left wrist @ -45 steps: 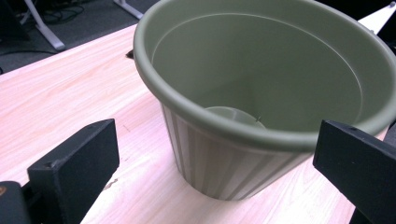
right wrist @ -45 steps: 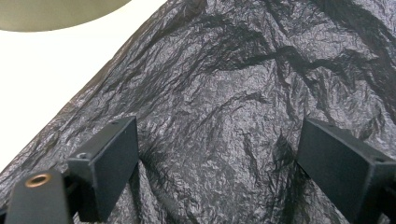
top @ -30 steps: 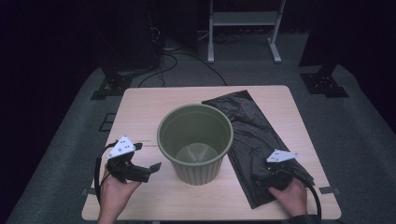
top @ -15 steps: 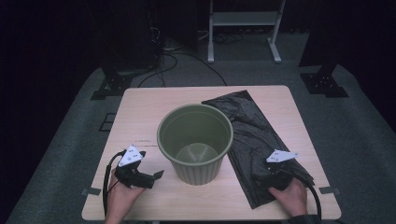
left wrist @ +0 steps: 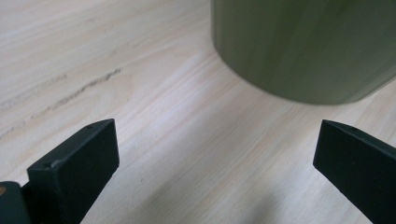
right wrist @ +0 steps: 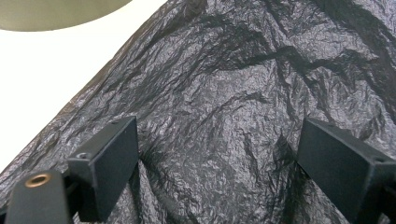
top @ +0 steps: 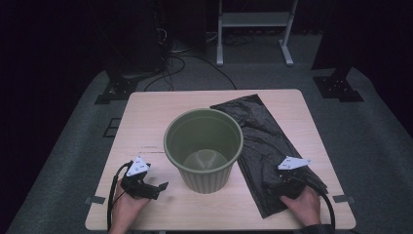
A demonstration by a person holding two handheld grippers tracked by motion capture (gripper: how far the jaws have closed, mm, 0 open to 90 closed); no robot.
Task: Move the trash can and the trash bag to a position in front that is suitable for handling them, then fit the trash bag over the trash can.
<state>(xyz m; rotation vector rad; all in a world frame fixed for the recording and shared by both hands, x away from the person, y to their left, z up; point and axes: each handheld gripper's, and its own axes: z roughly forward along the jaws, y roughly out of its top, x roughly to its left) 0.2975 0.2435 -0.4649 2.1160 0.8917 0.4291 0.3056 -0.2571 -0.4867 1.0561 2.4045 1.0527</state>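
An olive green bin (top: 203, 146) stands upright and empty in the middle of the wooden table (top: 146, 117). A crumpled black plastic bag (top: 263, 141) lies flat to its right. My left gripper (top: 158, 187) rests low on the table at the front left, open, its jaws pointing toward the bin's base (left wrist: 303, 51) with bare wood between them. My right gripper (top: 275, 187) sits on the near end of the bag (right wrist: 224, 116), jaws wide open with the film lying under and between them, not pinched.
The table's front edge runs just behind both hands. Bare wood (left wrist: 177, 121) lies left of and behind the bin. Beyond the table, on dark carpet, are stand bases (top: 117, 90), cables (top: 195, 63) and a white metal frame (top: 253, 29).
My left gripper has come down onto the table at the front left and shifted a little nearer the front edge. The right gripper, bin and bag have not moved.
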